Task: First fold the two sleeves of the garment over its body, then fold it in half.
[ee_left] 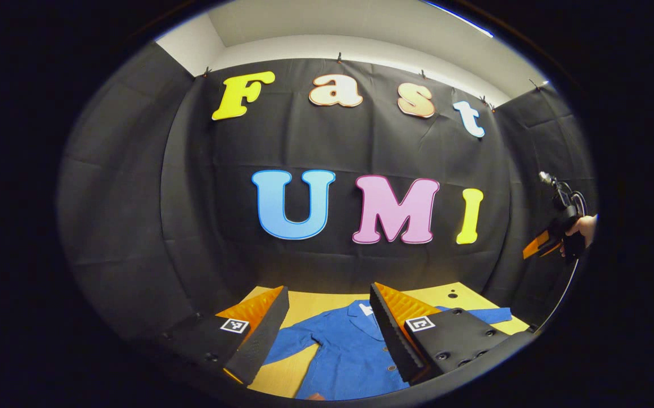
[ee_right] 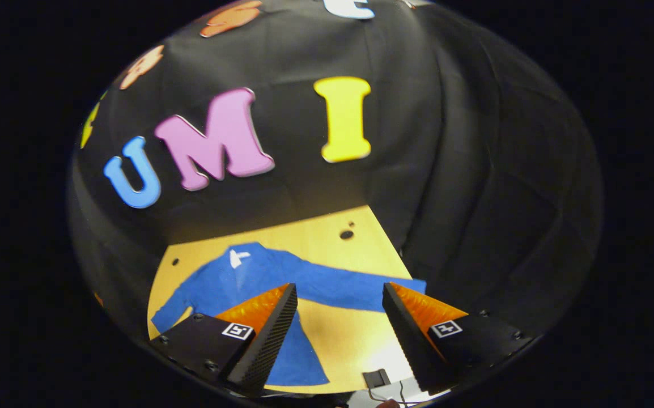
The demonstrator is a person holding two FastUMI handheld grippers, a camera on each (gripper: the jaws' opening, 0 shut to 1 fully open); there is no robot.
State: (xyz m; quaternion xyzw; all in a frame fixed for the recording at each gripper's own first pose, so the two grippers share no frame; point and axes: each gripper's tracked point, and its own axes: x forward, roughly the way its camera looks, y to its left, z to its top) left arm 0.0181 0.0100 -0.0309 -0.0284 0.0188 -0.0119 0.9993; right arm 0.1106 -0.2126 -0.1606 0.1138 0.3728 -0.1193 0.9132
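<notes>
Shirt (ee_right: 247, 277) lies flat on the table (ee_right: 327, 238), collar toward the wall, both sleeves spread out to its sides. Left gripper (ee_left: 330, 317) hangs above the shirt's body, fingers apart, holding nothing. Right gripper (ee_right: 341, 317) hangs above one outstretched sleeve (ee_right: 361, 292), fingers likewise apart and empty.

A wooden table (ee_right: 327, 238) is carrying a blue jacket (ee_right: 259, 277), which is lying flat on it with both sleeves spread out to the sides and its collar pointing toward the black cloth wall. Bare wood is showing beyond the collar, where a few small round holes (ee_right: 347, 234) are sitting, and below the right sleeve (ee_right: 361, 294). A small dark clip (ee_right: 376, 377) with a thin cable is resting near the table's front edge.
</notes>
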